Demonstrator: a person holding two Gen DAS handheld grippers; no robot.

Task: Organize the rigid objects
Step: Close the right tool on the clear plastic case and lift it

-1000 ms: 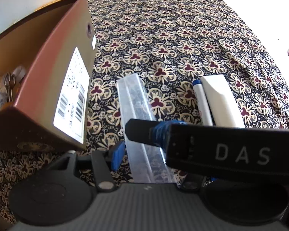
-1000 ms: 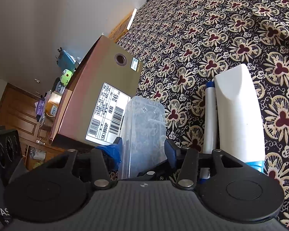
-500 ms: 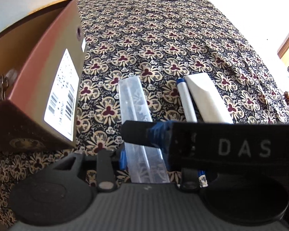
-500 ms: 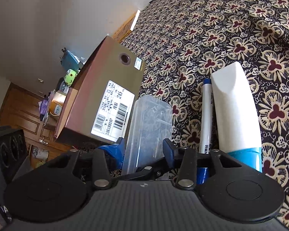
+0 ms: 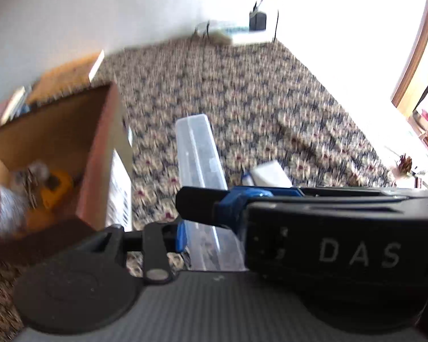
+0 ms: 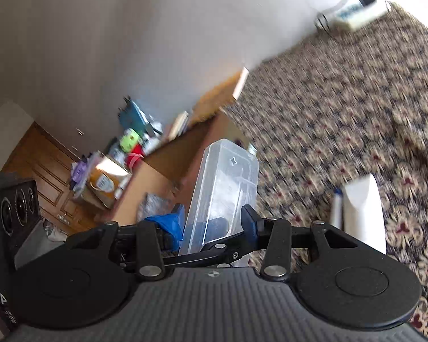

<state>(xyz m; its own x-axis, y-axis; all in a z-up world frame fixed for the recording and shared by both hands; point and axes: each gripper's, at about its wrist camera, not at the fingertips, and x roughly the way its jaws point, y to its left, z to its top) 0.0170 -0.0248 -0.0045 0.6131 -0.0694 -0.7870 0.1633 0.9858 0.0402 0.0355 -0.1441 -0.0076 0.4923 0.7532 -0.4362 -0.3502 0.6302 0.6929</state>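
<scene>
Both the left gripper (image 5: 211, 228) and right gripper (image 6: 214, 222) are clamped across the near end of the clear plastic case (image 6: 225, 193), raised beside the open cardboard box (image 5: 57, 142); likely light, stiff, slippery, so grip its flat sides.

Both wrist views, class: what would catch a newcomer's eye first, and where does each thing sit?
First comes the clear plastic case, lifted off the flowered bedspread and pinched at its near end by both the right gripper and the left gripper. To its left stands the open brown cardboard box with odds and ends inside. Right of the case, a white bottle and a pen lie on the bedspread.
</scene>
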